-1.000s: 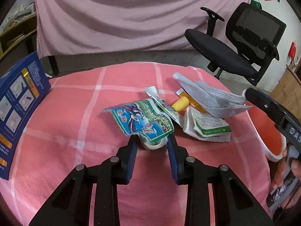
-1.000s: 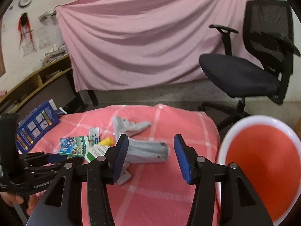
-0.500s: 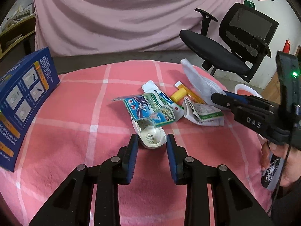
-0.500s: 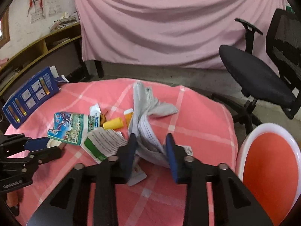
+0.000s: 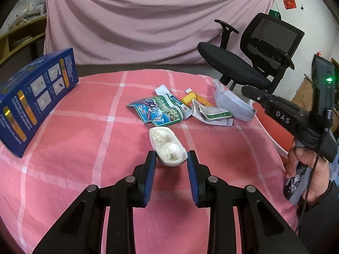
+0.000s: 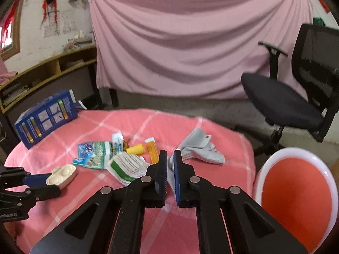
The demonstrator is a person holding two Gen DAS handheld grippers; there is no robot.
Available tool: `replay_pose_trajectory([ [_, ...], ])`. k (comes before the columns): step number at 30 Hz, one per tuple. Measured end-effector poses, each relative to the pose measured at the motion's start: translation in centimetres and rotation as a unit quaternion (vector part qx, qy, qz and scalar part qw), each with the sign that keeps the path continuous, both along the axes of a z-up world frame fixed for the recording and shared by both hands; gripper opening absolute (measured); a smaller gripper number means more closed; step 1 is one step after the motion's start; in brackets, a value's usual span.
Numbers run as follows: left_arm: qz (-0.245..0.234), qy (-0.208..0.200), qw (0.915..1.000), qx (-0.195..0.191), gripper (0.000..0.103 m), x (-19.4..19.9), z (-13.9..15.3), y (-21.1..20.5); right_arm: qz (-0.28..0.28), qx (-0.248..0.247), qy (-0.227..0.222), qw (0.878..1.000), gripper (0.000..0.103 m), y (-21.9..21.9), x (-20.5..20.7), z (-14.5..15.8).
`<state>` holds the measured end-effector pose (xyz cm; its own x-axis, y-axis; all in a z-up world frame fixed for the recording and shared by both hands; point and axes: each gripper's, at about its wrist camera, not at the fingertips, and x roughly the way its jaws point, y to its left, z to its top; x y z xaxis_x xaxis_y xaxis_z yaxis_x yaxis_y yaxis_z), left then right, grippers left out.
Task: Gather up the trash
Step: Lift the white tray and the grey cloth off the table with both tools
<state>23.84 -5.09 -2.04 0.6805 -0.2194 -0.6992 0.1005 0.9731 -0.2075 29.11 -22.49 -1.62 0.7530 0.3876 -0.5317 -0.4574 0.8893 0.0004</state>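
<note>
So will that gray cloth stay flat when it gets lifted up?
Probably not. The gray cloth already lies crumpled and folded, so it should droop from the right tool pinching its edge. It looks thin, so likely light and unlikely to slip.

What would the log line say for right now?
left tool: shut on white plastic tray | right tool: shut on gray cloth | red bin: waiting

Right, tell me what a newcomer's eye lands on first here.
The heap of trash mid-table: a green-blue wrapper, a yellow cap and a grey cloth pinched in the right tongs. Nearer, a white plastic shell sits clasped between the left tongs. The orange basin stands off the table's right edge, and a blue box at far left.
</note>
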Motion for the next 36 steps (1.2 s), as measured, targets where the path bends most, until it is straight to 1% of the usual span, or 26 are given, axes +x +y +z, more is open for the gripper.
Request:
replay_pose_trajectory([
  [3, 0.005, -0.016, 0.9997, 0.015, 0.025, -0.7, 0.3, -0.6, 0.005, 0.000, -0.025, 1.000, 0.004, -0.1, -1.3, 0.5],
  [5, 0.005, -0.029, 0.9993, 0.022, 0.025, -1.0, 0.5, -0.9, 0.009, 0.000, -0.031, 0.999, 0.004, -0.1, -1.9, 0.7],
  [9, 0.000, -0.038, 0.9986, 0.037, 0.025, -1.4, 0.5, -1.7, 0.005, 0.004, -0.024, 1.000, 0.004, -0.4, -2.1, 0.7],
  [13, -0.002, -0.027, 0.9989, 0.039, 0.025, -0.7, 0.0, -1.8, -0.006, 0.008, 0.013, 1.000, 0.007, -0.8, -0.8, 0.1],
  [14, -0.002, -0.022, 0.9991, 0.037, 0.025, -0.4, -0.2, -1.8, -0.007, 0.005, 0.021, 1.000, 0.012, -0.9, -0.4, 0.0],
  [15, -0.002, -0.017, 0.9993, 0.035, 0.025, 0.0, -0.2, -1.5, -0.007, 0.001, 0.027, 1.000, 0.023, -0.7, -0.1, -0.2],
  [16, 0.000, -0.011, 0.9994, 0.032, 0.025, 0.3, -0.3, -1.2, -0.008, -0.005, 0.030, 1.000, 0.030, -0.6, 0.3, -0.4],
  [17, 0.003, -0.007, 0.9996, 0.029, 0.025, 0.6, -0.4, -1.1, -0.007, -0.011, 0.032, 0.999, 0.035, -0.4, 0.6, -0.5],
  [18, 0.005, -0.001, 0.9997, 0.023, 0.025, 0.9, -0.4, -0.9, -0.006, -0.020, 0.033, 0.999, 0.035, -0.1, 0.9, -0.7],
  [20, 0.009, 0.007, 0.9999, 0.011, 0.025, 1.5, -0.5, -0.4, -0.009, -0.042, 0.047, 0.998, 0.035, 0.5, 1.7, -1.3],
  [22, 0.013, 0.013, 0.9998, 0.000, 0.025, 1.8, -0.6, 0.2, -0.003, -0.059, 0.079, 0.995, 0.035, 1.1, 2.9, -2.2],
  [24, 0.016, 0.016, 0.9997, -0.008, 0.025, 2.1, -0.6, 0.6, -0.001, -0.071, 0.099, 0.992, 0.035, 1.3, 3.6, -2.9],
  [27, 0.012, 0.019, 0.9996, -0.015, 0.025, 2.3, -0.5, 0.8, 0.000, -0.079, 0.121, 0.989, 0.035, 1.5, 4.3, -3.7],
  [29, 0.010, 0.021, 0.9996, -0.017, 0.025, 2.4, -0.5, 0.8, -0.003, -0.076, 0.127, 0.989, 0.034, 1.3, 4.4, -3.8],
  [31, 0.007, 0.021, 0.9996, -0.017, 0.025, 2.3, -0.5, 0.7, -0.003, -0.070, 0.131, 0.989, 0.022, 1.0, 4.4, -3.9],
  [32, 0.005, 0.019, 0.9997, -0.016, 0.025, 2.1, -0.4, 0.7, -0.003, -0.067, 0.133, 0.989, 0.019, 0.9, 4.4, -3.9],
  [33, 0.004, 0.015, 0.9998, -0.016, 0.025, 2.0, -0.3, 0.7, 0.000, -0.062, 0.133, 0.989, 0.014, 0.8, 4.3, -3.8],
  [34, 0.004, 0.010, 0.9998, -0.014, 0.025, 1.8, -0.1, 0.6, 0.001, -0.058, 0.129, 0.990, 0.014, 0.7, 4.2, -3.7],
  [36, 0.004, 0.000, 1.0000, -0.008, 0.025, 1.4, 0.2, 0.6, 0.002, -0.051, 0.121, 0.991, 0.009, 0.7, 3.9, -3.3],
])
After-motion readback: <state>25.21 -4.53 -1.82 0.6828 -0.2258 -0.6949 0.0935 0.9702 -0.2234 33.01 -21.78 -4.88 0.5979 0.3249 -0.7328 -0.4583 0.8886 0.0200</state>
